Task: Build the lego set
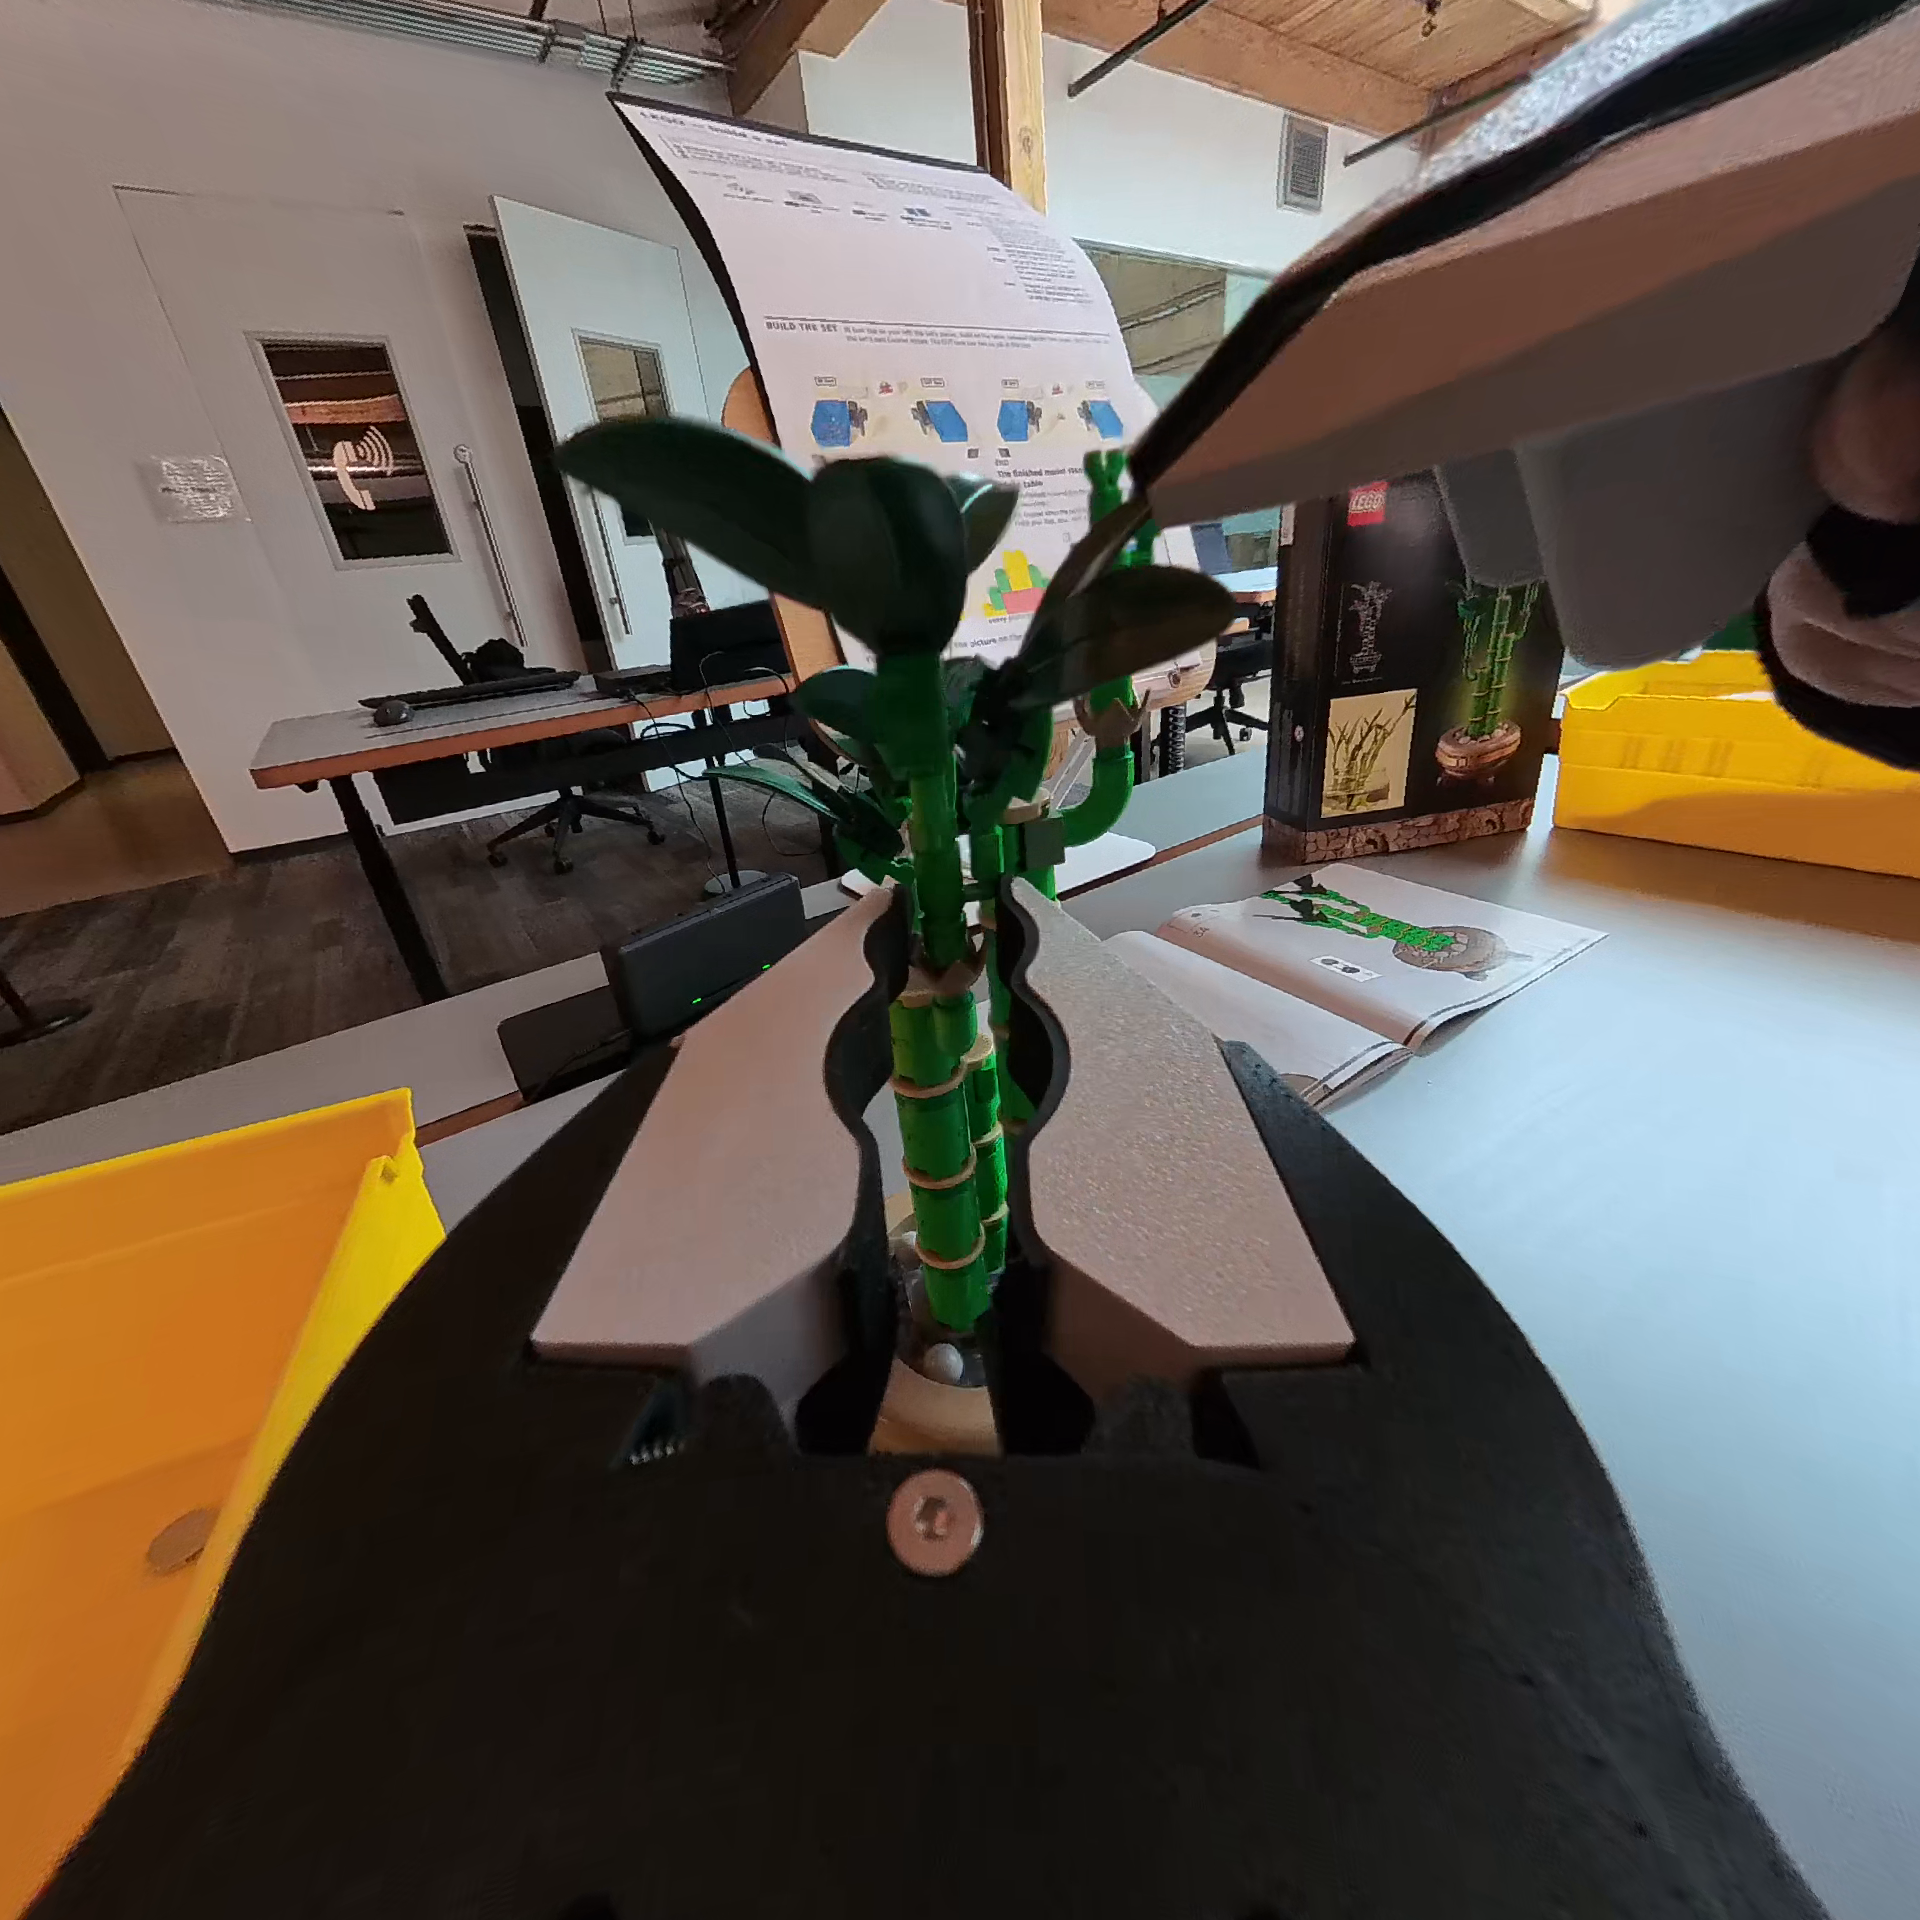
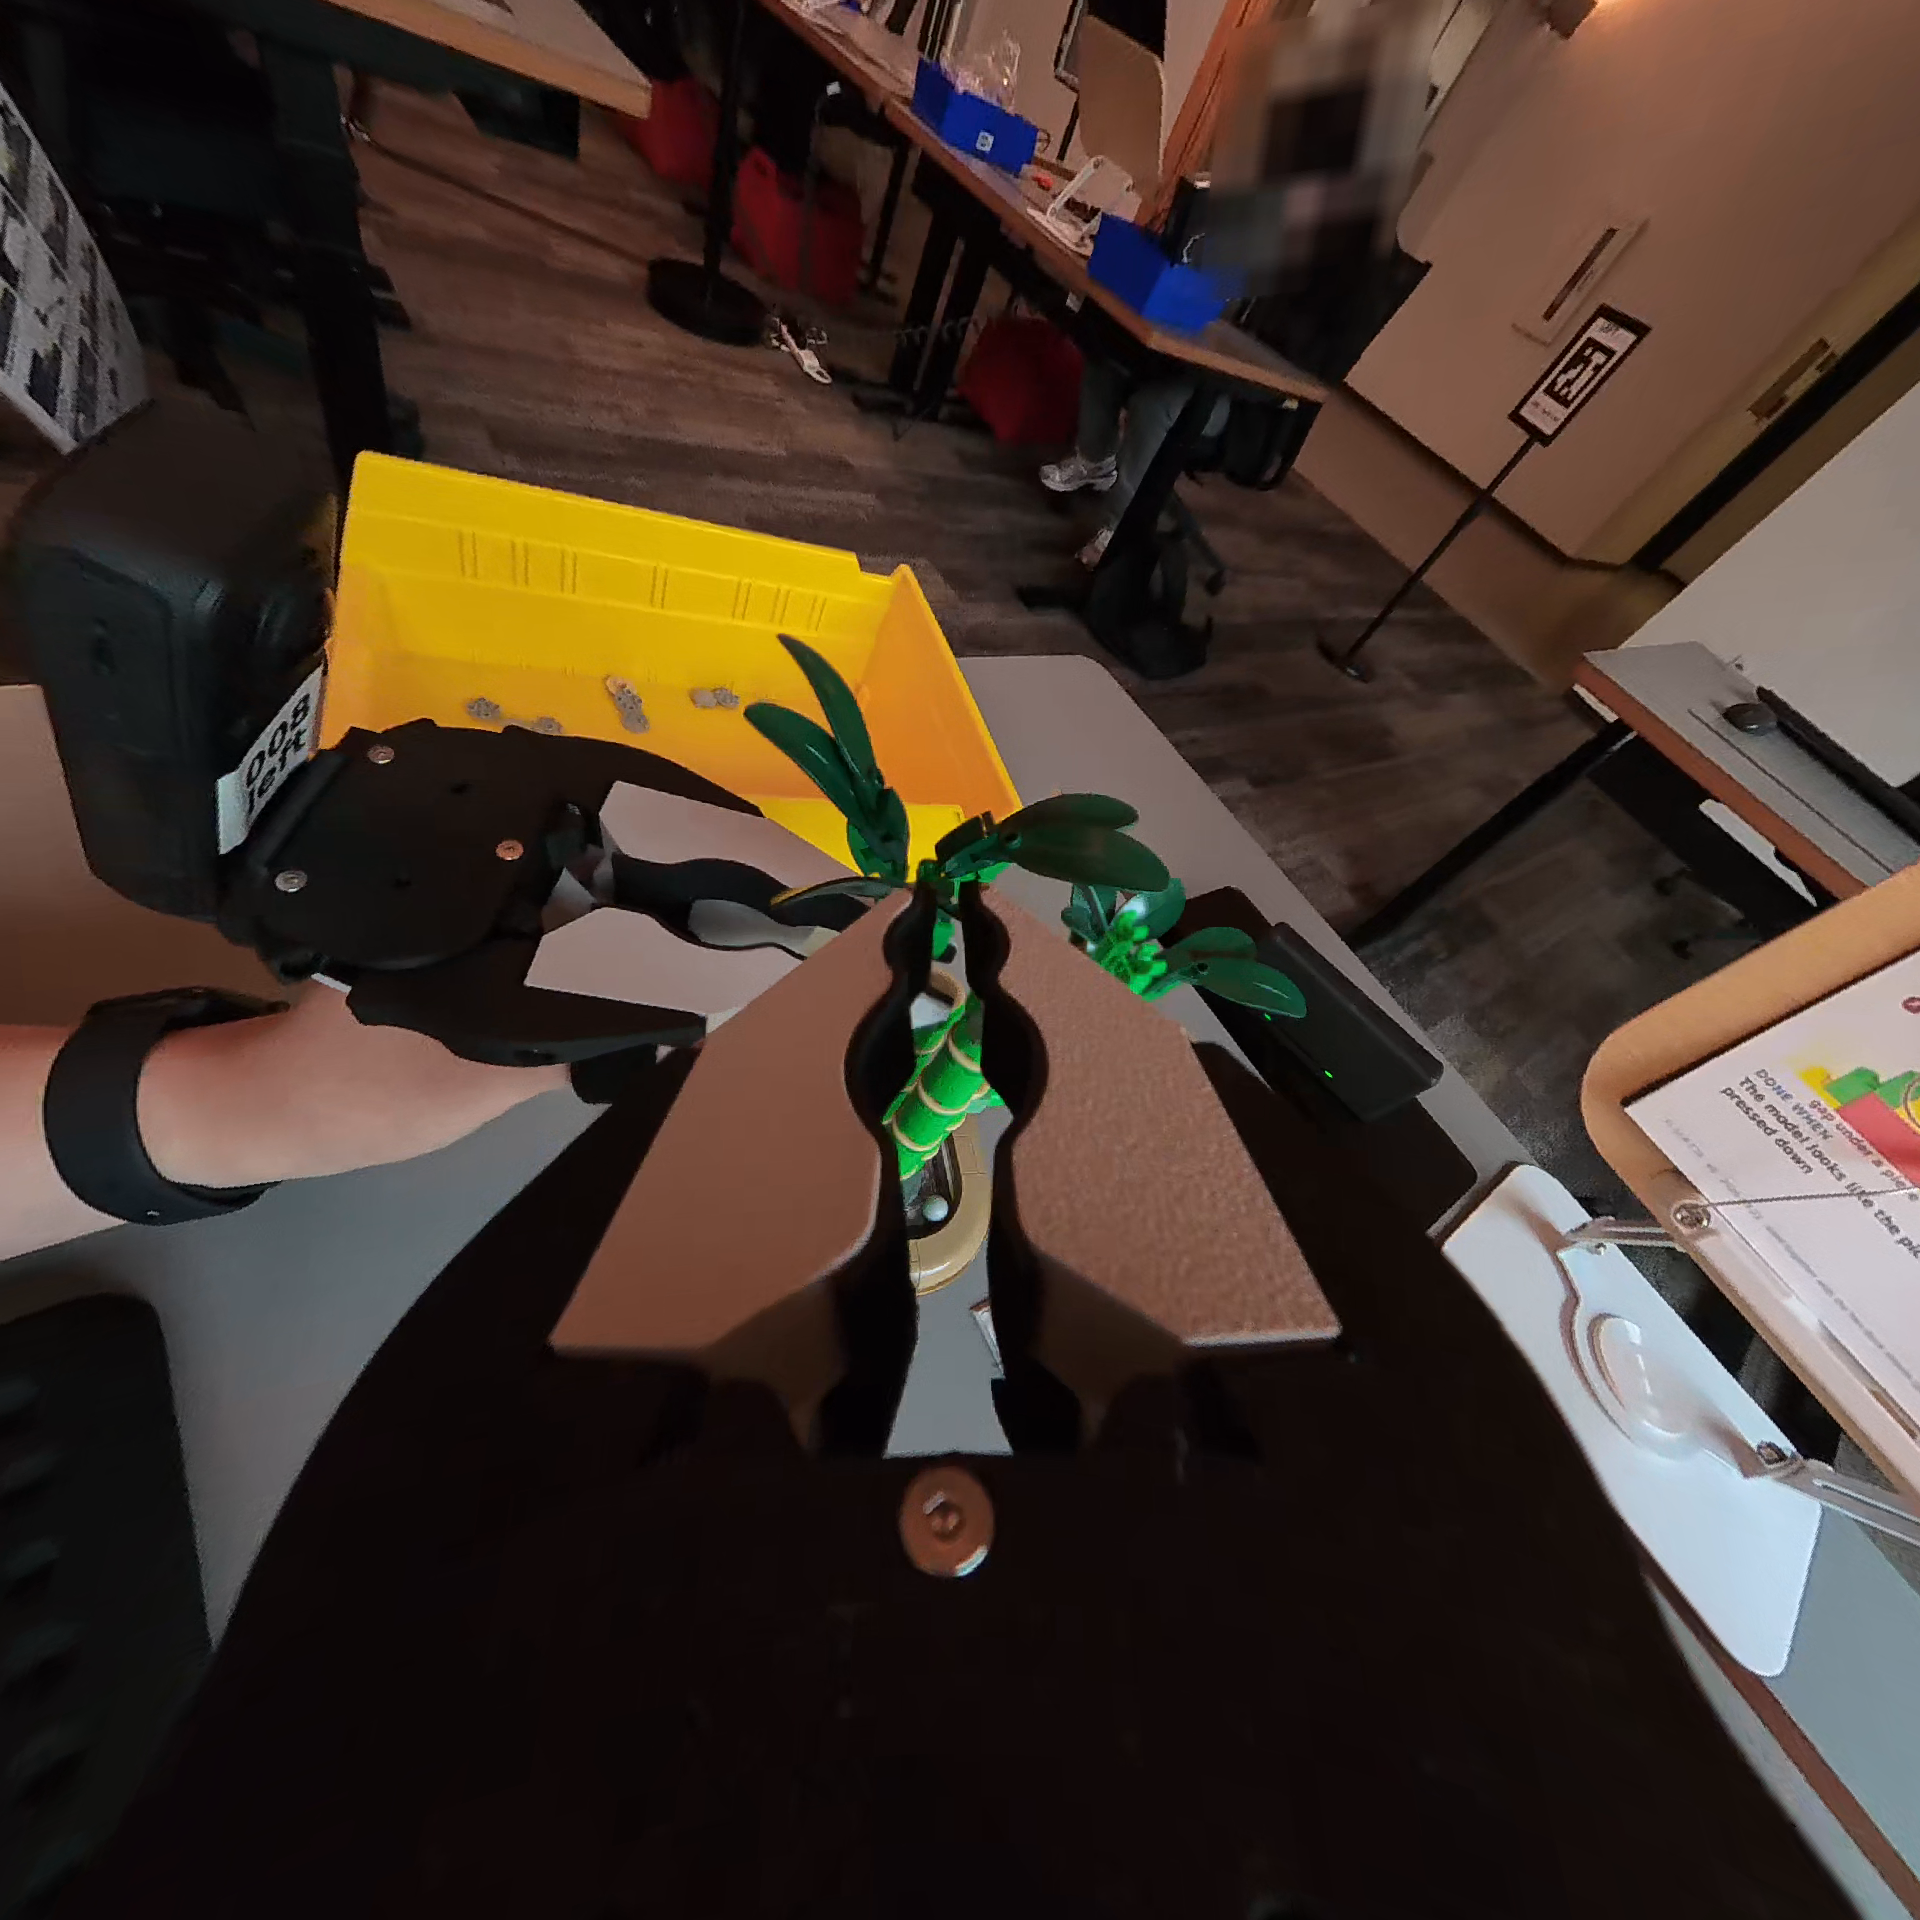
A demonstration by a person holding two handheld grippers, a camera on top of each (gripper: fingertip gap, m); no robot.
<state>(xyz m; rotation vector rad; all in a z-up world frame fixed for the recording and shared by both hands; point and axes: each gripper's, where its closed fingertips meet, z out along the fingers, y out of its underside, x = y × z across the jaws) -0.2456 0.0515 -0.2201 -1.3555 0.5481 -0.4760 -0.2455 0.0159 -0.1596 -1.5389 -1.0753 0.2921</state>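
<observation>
Your left gripper (image 1: 940, 914) is clamped around the green stalks of the lego bamboo plant (image 1: 940, 1143), which stands on the grey table (image 1: 1558, 1195). Your right gripper (image 2: 940, 904) pinches a dark leaf (image 2: 1081, 847) at its top. Only the left view shows the one set box (image 1: 1403, 665) and one open instruction booklet (image 1: 1351, 966); only the right shows three grey pieces (image 2: 623, 707) in a yellow bin (image 2: 582, 603).

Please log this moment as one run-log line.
left tool: shut on bamboo stalks | right tool: pinching dark leaf at plant top | yellow bin: few small grey pieces left

Print shows on the set box (image 1: 1403, 665), instruction sheet (image 1: 914, 343) and gripper tag (image 2: 272, 753).
</observation>
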